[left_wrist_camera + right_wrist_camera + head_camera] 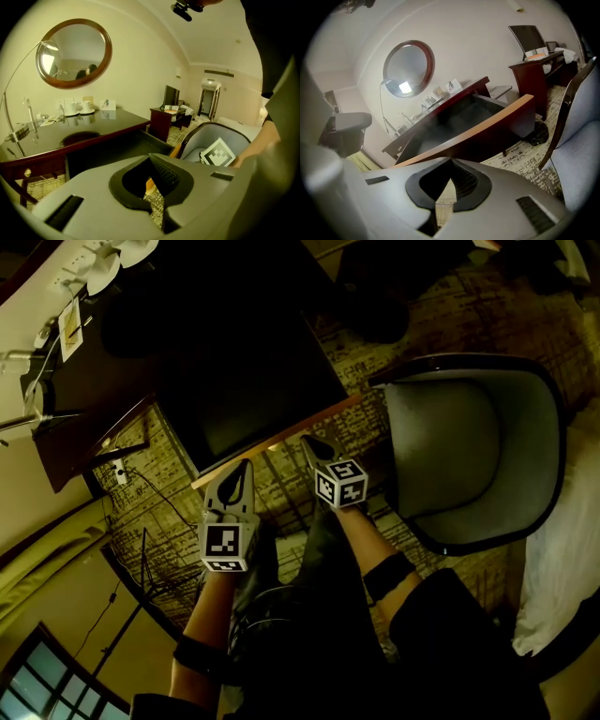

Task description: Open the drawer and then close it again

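Note:
The desk drawer (251, 395) stands pulled out, dark inside, with a light wooden front edge (281, 438). Both grippers hover just in front of that edge without touching it. My left gripper (246, 466) points at its left end and my right gripper (307, 441) at its middle. In the left gripper view the jaws (150, 158) meet with nothing between them, and the open drawer (117, 149) lies beyond. In the right gripper view the jaws (451, 161) are likewise shut and empty, with the drawer front (487, 124) running across just ahead.
A grey upholstered chair (469, 456) with a dark frame stands close on the right of the drawer. The dark desk top (70, 131) carries cups (77, 108) and a lamp (18, 133) under a round mirror (75, 51). Patterned carpet (169, 512) lies below.

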